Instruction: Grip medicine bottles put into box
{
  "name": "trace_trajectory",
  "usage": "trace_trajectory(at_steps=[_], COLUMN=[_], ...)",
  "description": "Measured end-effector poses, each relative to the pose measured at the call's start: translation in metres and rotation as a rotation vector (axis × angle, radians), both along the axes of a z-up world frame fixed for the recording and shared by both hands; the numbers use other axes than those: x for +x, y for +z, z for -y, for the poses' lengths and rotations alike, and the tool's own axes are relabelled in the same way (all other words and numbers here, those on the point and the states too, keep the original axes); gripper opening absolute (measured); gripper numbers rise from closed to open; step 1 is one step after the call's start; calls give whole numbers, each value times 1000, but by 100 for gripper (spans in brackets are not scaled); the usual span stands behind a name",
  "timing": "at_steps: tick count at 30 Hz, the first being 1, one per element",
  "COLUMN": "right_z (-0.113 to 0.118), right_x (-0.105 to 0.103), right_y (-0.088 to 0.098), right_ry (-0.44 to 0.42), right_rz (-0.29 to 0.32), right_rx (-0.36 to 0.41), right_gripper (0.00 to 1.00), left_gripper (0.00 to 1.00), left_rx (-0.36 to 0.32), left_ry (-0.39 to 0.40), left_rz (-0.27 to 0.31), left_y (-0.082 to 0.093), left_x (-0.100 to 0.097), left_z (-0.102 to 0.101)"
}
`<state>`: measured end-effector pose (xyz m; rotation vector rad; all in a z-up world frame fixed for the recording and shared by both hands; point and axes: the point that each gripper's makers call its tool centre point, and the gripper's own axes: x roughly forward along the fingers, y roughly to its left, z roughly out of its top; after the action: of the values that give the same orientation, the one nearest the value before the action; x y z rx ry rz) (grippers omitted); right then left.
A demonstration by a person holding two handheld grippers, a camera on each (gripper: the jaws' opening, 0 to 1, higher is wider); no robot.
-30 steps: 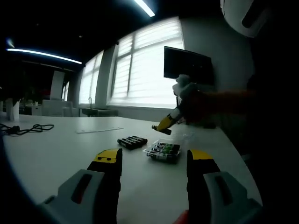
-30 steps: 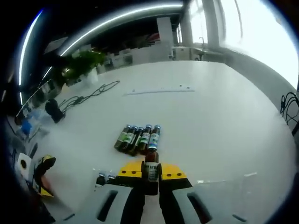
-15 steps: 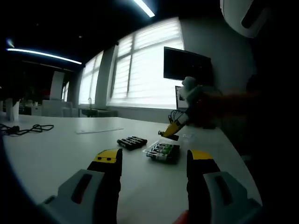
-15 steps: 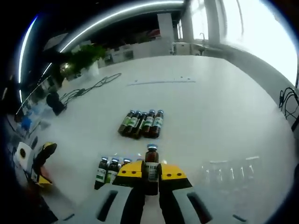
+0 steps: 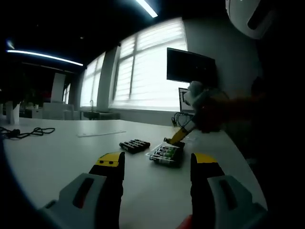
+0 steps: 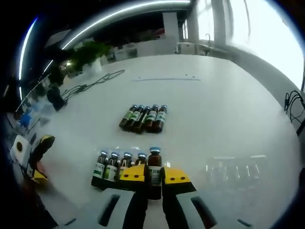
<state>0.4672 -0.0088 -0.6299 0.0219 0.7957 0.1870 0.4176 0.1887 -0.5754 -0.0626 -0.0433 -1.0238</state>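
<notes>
In the right gripper view, a white table [image 6: 224,109] was seen with two groups of small brown medicine bottles on it. At the left edge, the left gripper [image 6: 37,151] was caught, its yellow-tipped jaws apart. A row of four bottles [image 6: 116,165] with blue caps was lined side by side in a clear box [image 6: 97,183], just left of the right gripper [image 6: 153,175]. A fifth bottle [image 6: 154,168] was clamped upright between the yellow-tipped jaws, which were closed tight against its sides; it was held at the right end of the row, next to the fourth bottle. Whether its base touched the box could not be told. Farther up the table, a loose group of five bottles [image 6: 144,118] was laid flat, side by side and touching. To the right, a clear lid or tray [image 6: 236,167] was faintly made out on the table. Black cables [image 6: 90,83] were seen at the far left of the table.

In the left gripper view, the left gripper [image 5: 157,164] was held low over the table [image 5: 52,152], its jaws wide apart with nothing between them. Beyond them, the loose bottles [image 5: 135,144] lay to the left and the box of bottles [image 5: 165,153] to the right, with the right gripper [image 5: 176,138] lowered at the box's far end.
</notes>
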Motion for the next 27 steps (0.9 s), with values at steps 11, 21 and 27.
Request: trace_trajectory(at_steps=[11,21,27], right_z=[0,5,4], right_x=[0,2,-3], right_y=[0,12,9], right_ry=[7,-12,1], right_rz=[20,56,52], right_rx=[5,2,-23], right_gripper=[7,6,0], left_gripper=[48,48,48], left_rx=[2,4,6], left_ry=[1,1,2], left_rz=[0,1,1], left_y=[0,-1,-1], left_x=[0,0,0], left_z=[0,0,0])
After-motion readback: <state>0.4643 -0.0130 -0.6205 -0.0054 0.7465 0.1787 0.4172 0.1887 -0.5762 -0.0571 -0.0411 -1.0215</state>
